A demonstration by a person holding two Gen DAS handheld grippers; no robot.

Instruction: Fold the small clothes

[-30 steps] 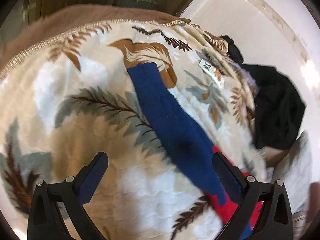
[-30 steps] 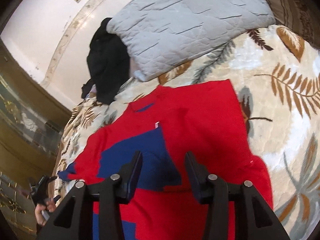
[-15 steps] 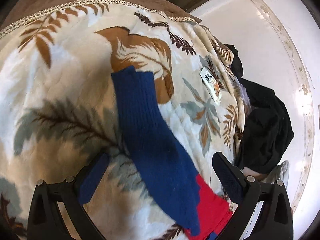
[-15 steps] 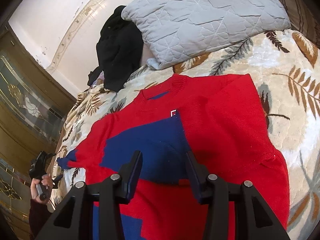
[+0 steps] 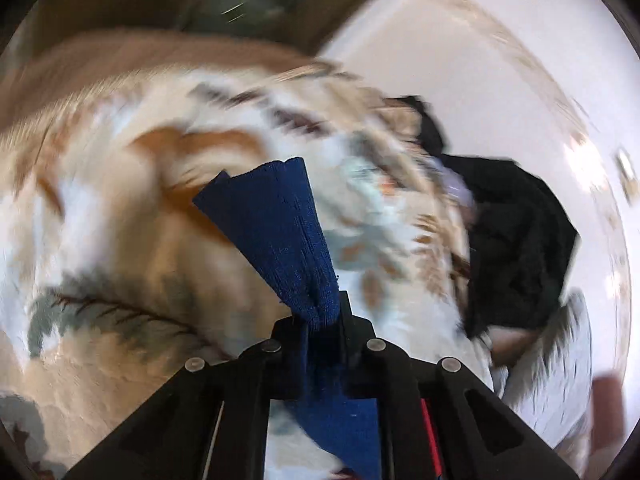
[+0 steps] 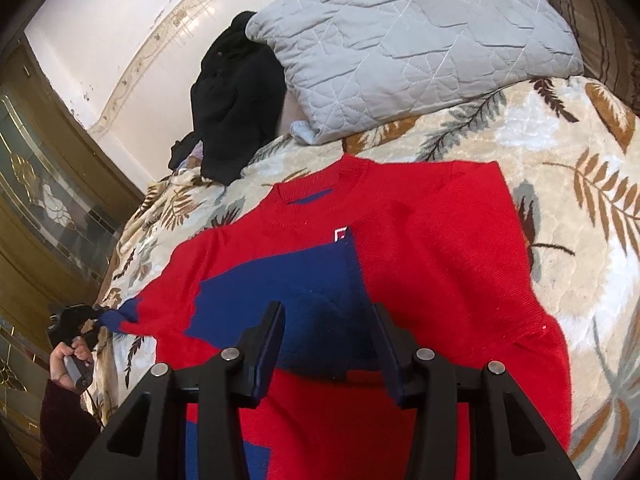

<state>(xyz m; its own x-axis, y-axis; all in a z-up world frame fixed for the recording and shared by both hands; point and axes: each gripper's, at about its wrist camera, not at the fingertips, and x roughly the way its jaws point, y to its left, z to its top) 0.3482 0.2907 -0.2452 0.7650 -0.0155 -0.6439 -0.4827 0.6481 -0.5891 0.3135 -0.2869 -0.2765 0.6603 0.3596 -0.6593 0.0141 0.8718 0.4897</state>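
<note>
Red and blue wool makes up the sweater (image 6: 420,264), which lies flat on the bed with its neck toward the pillow (image 6: 404,40). Its front is mostly red, with a big blue patch in the middle and a small white mark near the neck. The bed has a soft blanket (image 6: 560,168) with brown and grey leaves on it. The left tool (image 5: 316,316) is pressed together and pinches the blue sleeve (image 5: 280,232), and the cuff fans out past its tips. From the right wrist view, that sleeve (image 6: 124,316) is pulled out to the side, away from the body of the sweater, and the left tool (image 6: 76,320) and the hand (image 6: 72,356) that holds it show at the bed's edge. The left wrist view is blurry, so little else is clear there. The right tool (image 6: 328,344) is spread wide and hangs over the blue patch, and it holds nothing. A grey quilted pillow sits at the head of the bed. A pile of black clothes (image 6: 232,96) lies just beside the pillow, and touches it.
</note>
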